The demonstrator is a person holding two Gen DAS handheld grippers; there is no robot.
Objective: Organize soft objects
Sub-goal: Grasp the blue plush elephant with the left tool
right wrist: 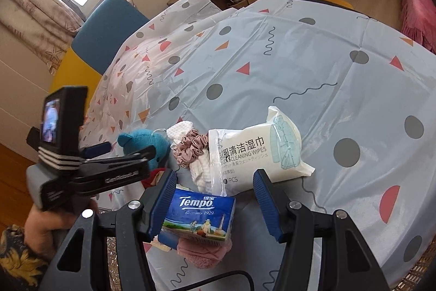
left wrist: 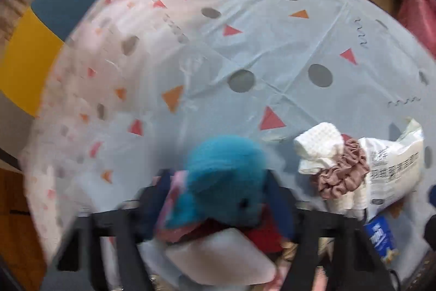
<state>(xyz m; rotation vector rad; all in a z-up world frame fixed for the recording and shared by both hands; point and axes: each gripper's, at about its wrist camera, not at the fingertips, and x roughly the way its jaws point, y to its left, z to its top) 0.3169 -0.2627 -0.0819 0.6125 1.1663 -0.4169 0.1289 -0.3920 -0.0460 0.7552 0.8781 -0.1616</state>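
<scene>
The left gripper (left wrist: 218,198) had its fingers closed around the blue plush toy (left wrist: 226,179) at the pile's edge on the bench (right wrist: 313,51), apparently to sort it, while the right gripper (right wrist: 215,202) hung open over the tissue pack (right wrist: 200,217).

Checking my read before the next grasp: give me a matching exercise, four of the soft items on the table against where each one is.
Things:
1. blue plush toy
2. pink scrunchie
3. wipes pack
4. Tempo tissue pack

Places:
A. on the white cloth, against the wipes pack
B. between the fingers of the left gripper
C. between the open fingers of the right gripper, on top of a pink fluffy cloth
D. flat on the tablecloth, farthest right of the four

Pairs: 1-B, 2-A, 3-D, 4-C
</scene>
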